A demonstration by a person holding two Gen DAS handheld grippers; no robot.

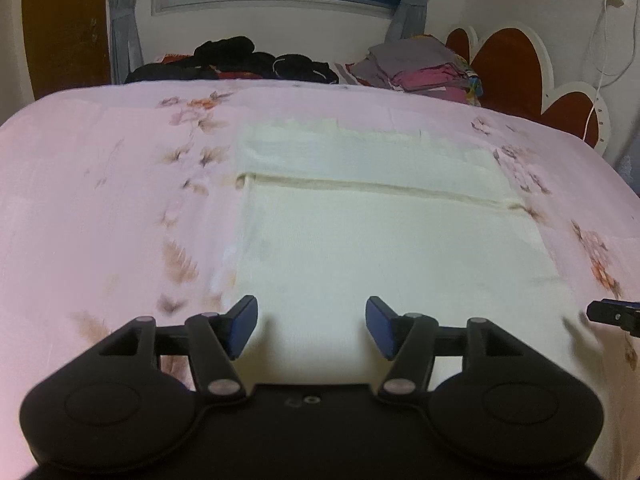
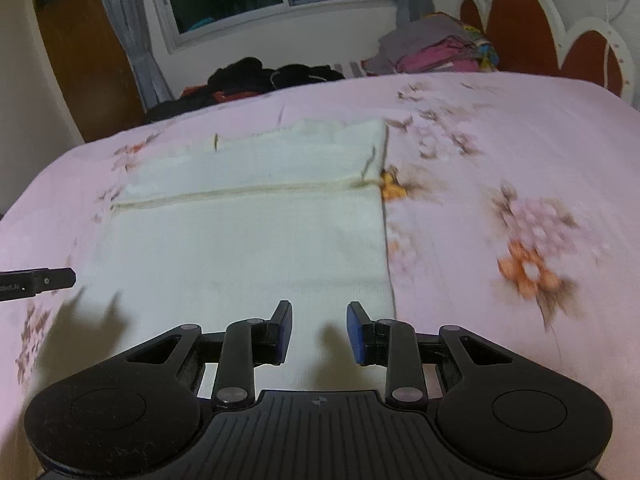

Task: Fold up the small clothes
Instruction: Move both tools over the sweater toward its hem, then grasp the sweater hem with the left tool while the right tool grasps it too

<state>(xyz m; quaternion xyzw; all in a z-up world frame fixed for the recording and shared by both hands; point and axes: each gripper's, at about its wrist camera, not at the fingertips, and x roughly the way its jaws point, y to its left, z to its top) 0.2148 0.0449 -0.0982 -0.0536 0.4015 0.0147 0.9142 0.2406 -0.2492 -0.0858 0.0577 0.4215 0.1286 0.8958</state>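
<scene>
A cream-white cloth lies flat on the pink floral bedsheet, with a folded edge running across its far part. My left gripper is open and empty, above the cloth's near left part. In the right wrist view the same cloth lies ahead and to the left. My right gripper is open and empty, over the cloth's near right corner. The right gripper's tip shows at the right edge of the left wrist view; the left gripper's tip shows at the left edge of the right wrist view.
A heap of dark clothes lies at the bed's far side below the window. A stack of folded grey and pink clothes sits at the far right by the red and white headboard. A brown door is at far left.
</scene>
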